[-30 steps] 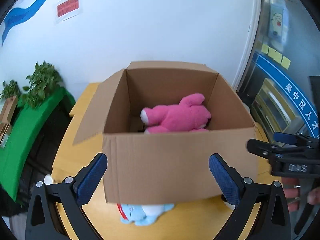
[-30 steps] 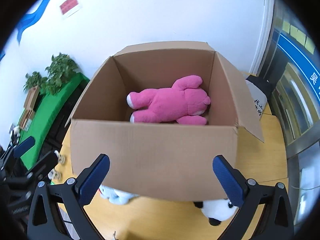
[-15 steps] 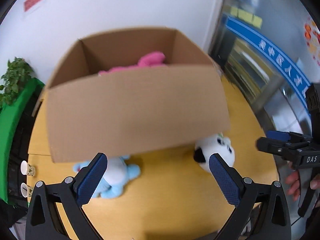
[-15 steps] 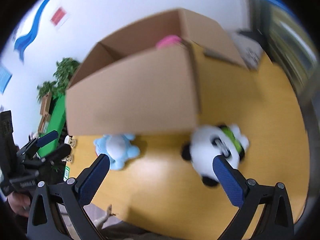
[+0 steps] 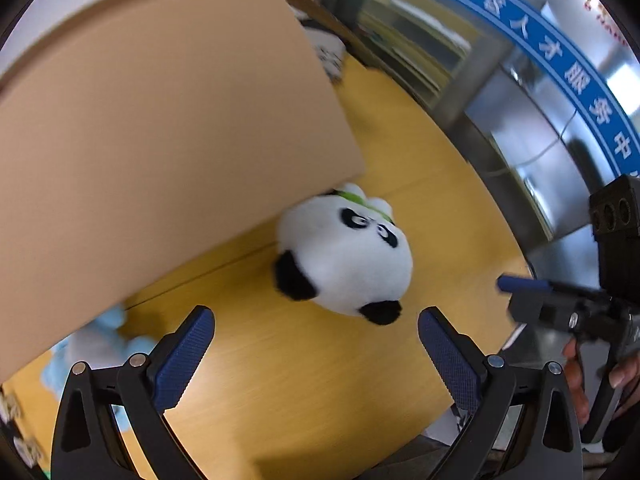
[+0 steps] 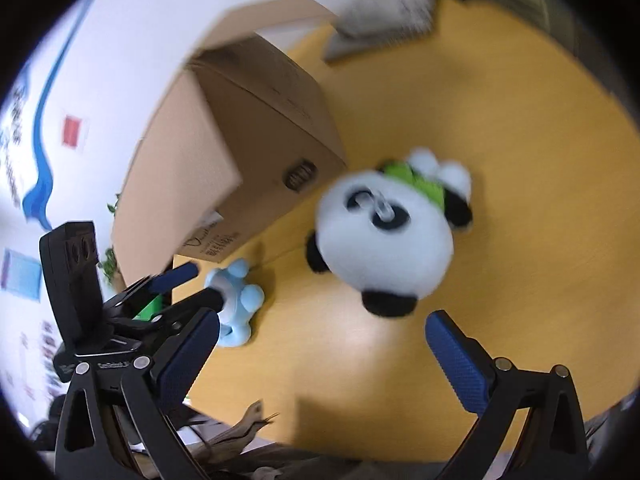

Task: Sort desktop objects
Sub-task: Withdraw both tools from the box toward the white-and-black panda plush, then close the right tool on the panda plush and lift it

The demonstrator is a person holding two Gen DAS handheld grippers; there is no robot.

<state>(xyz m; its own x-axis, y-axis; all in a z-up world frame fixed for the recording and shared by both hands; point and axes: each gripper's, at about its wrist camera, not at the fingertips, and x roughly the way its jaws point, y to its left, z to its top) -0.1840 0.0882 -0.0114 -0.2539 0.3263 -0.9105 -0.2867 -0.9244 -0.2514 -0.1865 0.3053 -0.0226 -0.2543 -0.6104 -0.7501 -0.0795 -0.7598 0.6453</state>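
A black-and-white panda plush [image 5: 344,256] with a green bib lies on the yellow table [image 5: 304,392], just beyond my open, empty left gripper [image 5: 316,336]. It also shows in the right wrist view [image 6: 384,236], just beyond my open, empty right gripper [image 6: 322,340]. A light blue plush [image 6: 238,300] lies left of the panda, by the foot of the cardboard box [image 6: 240,140]. In the left wrist view the blue plush [image 5: 96,352] is partly hidden under the box [image 5: 152,128]. The box's inside is hidden.
The right gripper [image 5: 516,284] enters the left wrist view from the right edge. The left gripper [image 6: 184,284] shows at left in the right wrist view. A grey-white bag [image 6: 384,8] lies at the table's far side. Glass doors [image 5: 520,80] stand beyond.
Both grippers have dropped and tilted down from above the box towards the panda on the table. The pink plush in the box is out of sight now.
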